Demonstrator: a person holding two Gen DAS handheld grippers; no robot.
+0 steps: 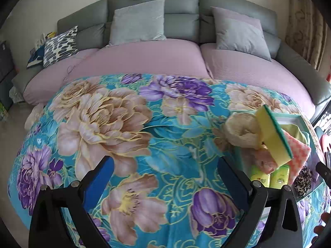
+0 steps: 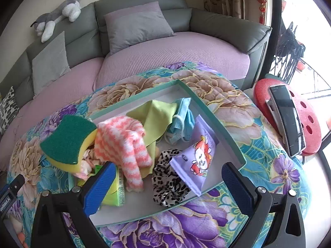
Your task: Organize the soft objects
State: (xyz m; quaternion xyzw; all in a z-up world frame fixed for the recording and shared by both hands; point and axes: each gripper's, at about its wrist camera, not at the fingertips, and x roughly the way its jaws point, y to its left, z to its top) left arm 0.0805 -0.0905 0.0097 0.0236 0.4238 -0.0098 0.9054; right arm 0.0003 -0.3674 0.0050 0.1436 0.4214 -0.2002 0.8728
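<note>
A shallow teal-rimmed tray [image 2: 217,119] lies on the floral blanket [image 1: 128,124]. It holds a green-and-yellow sponge [image 2: 68,138], a pink striped cloth [image 2: 124,144], a lime cloth [image 2: 157,113], blue face masks [image 2: 182,122], a purple packet [image 2: 196,157], a leopard scrunchie [image 2: 167,177] and a yellow-green pack [image 2: 115,188]. My right gripper [image 2: 167,167] hangs open over the tray's near side, its pads touching nothing. My left gripper [image 1: 165,161] is open over bare blanket, left of the tray [image 1: 289,115], where the sponge [image 1: 271,132] leans on a beige puff [image 1: 242,130].
A grey sofa [image 1: 182,20] with a lilac seat cover [image 1: 144,62] and grey cushions [image 1: 136,22] stands behind the blanket. A plush toy [image 2: 60,14] lies on its backrest. A red stool [image 2: 310,119] with a phone [image 2: 287,119] on it stands to the right.
</note>
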